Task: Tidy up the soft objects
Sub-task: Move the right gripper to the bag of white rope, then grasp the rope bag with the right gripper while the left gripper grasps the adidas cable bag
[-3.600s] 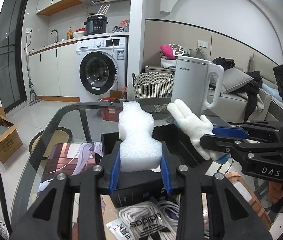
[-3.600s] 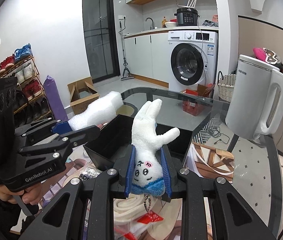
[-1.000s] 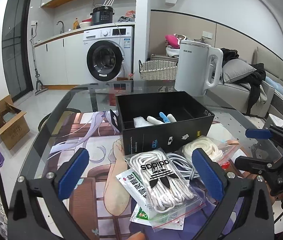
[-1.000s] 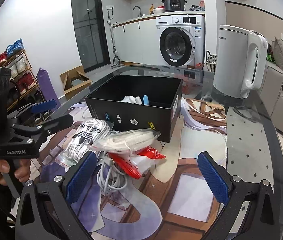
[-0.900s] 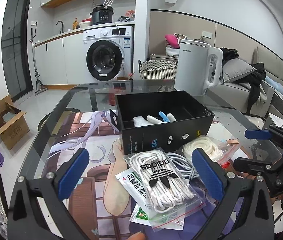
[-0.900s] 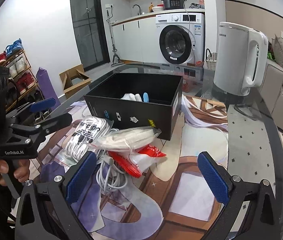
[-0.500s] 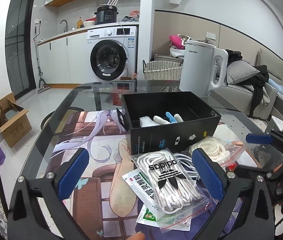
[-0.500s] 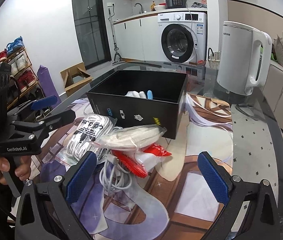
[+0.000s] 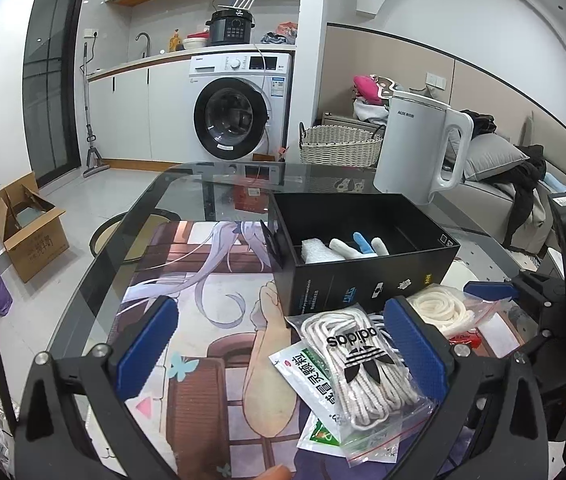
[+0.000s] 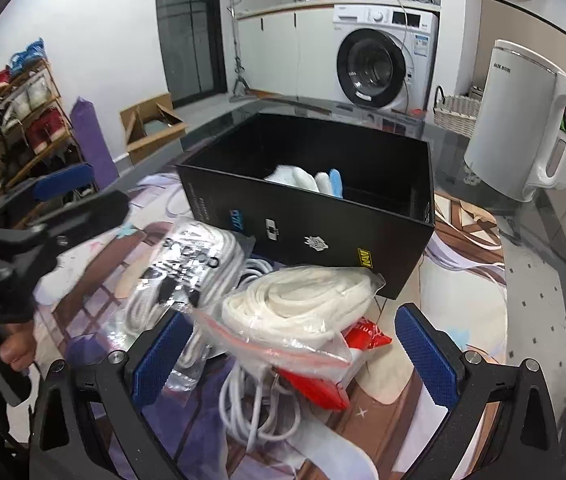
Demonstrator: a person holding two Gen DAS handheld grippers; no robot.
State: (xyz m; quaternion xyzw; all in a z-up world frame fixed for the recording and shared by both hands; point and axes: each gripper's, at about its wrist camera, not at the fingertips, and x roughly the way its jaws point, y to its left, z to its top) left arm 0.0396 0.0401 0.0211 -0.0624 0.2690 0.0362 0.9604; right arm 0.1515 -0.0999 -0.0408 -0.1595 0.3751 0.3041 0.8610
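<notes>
Both grippers hung empty, jaws spread wide: left gripper (image 9: 281,342) over the bagged shoelaces (image 9: 357,372), right gripper (image 10: 289,354) over a zip bag of white cord (image 10: 297,300). Foam block (image 9: 317,249) and plush toy (image 9: 357,244) lay inside the rigid black box (image 10: 323,236) on the glass worktop (image 9: 211,190) (deposited, I judged). Remaining soft goods sat bunched against the box's front wall: slick crinkled plastic, limp coils, loose cable (image 10: 243,408). Likely next picks.
</notes>
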